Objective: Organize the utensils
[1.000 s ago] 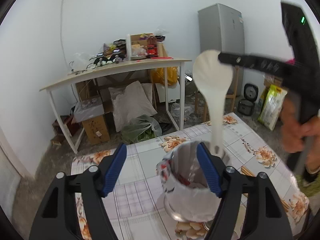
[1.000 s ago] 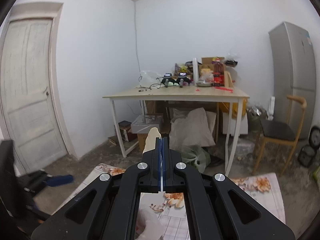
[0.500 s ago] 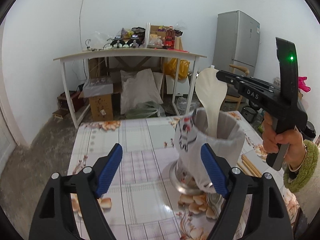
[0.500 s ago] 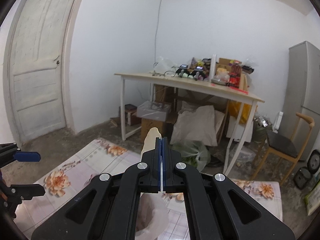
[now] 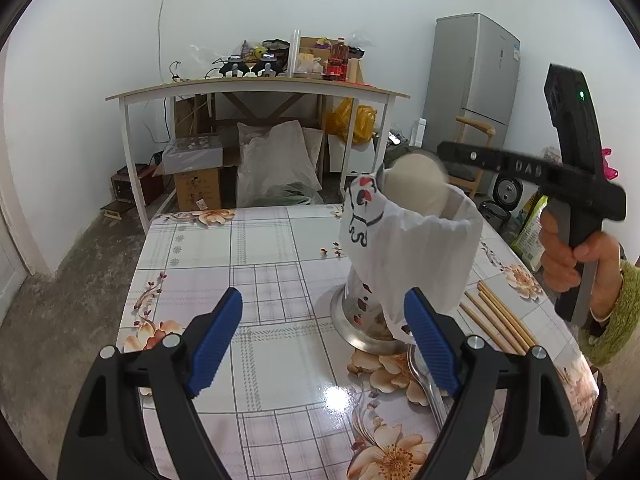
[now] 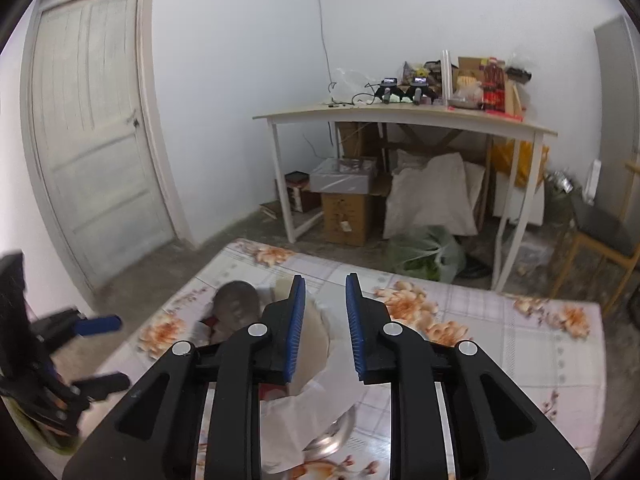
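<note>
A metal utensil holder lined with a white printed bag [image 5: 412,256] stands on the floral table [image 5: 256,280]. A white spoon [image 5: 416,190] stands in it, bowl end up above the rim. My left gripper [image 5: 322,344] is open and empty, held in front of the holder. My right gripper [image 6: 324,332] is open just above the holder [image 6: 304,400], with the spoon [image 6: 312,344] below its left finger. In the left wrist view the right gripper [image 5: 444,152] hovers beside the spoon's bowl. Wooden chopsticks [image 5: 496,320] and a metal spoon [image 5: 428,384] lie on the table by the holder.
The table's far edge [image 5: 240,210] drops to a concrete floor. Beyond stand a cluttered white desk [image 5: 256,88], boxes and bags under it, a grey fridge [image 5: 476,80] and a wooden chair [image 5: 476,136]. A white door [image 6: 92,120] is at the left.
My right gripper has opened and let go of the white spoon, which has dropped lower into the holder. My left gripper has drawn back from the holder.
</note>
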`<state>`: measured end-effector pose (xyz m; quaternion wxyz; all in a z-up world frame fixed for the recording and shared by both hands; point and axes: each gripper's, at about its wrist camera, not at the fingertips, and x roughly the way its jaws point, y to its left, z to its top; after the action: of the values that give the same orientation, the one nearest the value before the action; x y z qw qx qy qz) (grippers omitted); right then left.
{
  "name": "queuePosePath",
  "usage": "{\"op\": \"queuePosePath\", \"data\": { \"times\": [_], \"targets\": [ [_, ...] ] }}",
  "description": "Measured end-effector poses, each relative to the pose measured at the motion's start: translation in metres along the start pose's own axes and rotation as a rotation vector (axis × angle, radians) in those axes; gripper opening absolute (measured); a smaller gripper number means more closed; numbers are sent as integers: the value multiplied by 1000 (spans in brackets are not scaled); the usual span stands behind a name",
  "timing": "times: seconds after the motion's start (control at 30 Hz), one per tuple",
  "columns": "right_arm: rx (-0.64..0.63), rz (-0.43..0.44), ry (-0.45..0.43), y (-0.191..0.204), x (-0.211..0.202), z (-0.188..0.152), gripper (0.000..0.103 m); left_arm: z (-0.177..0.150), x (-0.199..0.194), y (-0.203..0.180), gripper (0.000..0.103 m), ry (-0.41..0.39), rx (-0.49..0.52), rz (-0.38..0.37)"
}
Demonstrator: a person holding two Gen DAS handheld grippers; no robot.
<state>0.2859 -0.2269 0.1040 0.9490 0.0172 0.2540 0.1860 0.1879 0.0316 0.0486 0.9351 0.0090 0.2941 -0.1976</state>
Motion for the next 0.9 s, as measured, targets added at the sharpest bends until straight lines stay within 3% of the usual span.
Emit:
{"op": "queuePosePath", "data": {
  "times": [0.27,0.47,0.67,0.8,0.9],
  "targets": [
    [174,72,-33,-16,-33,2,41,-11,-4,-5,84,11,3,-21],
    [249,27,10,-20,-66,-30,42,-25,2,-9,84,61,-17,-49],
    [317,18,167,-19,-62,-86,42,-44,15,-30,84,131,-17,-115],
    [376,17,302,-20,-40,-129,37,-61,25,-48,84,193,-3,-171],
    [404,11,375,-23,-26,-150,32,-71,33,-60,74,241,22,-204]
  ]
}}
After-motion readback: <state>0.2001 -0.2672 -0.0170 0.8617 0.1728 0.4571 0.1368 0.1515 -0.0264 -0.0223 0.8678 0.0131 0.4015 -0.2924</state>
